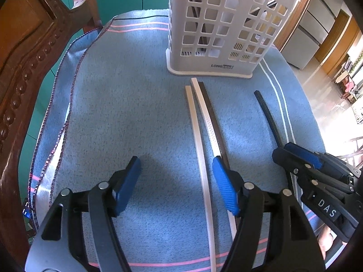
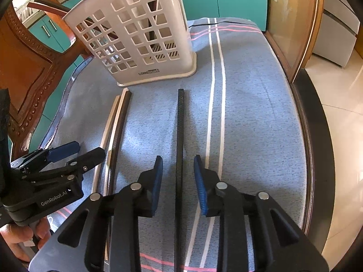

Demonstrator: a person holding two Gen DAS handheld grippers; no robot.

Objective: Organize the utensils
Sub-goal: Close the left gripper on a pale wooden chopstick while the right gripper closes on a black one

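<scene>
Right wrist view: black chopstick [image 2: 180,136], frame centre; thin, stiff, light, likely slippery. Right gripper [image 2: 178,170] apart, straddling it; grasp mid-shaft.

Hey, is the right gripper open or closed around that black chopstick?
Open. The right gripper straddles the black chopstick, with visible gaps between the stick and both blue pads.
</scene>
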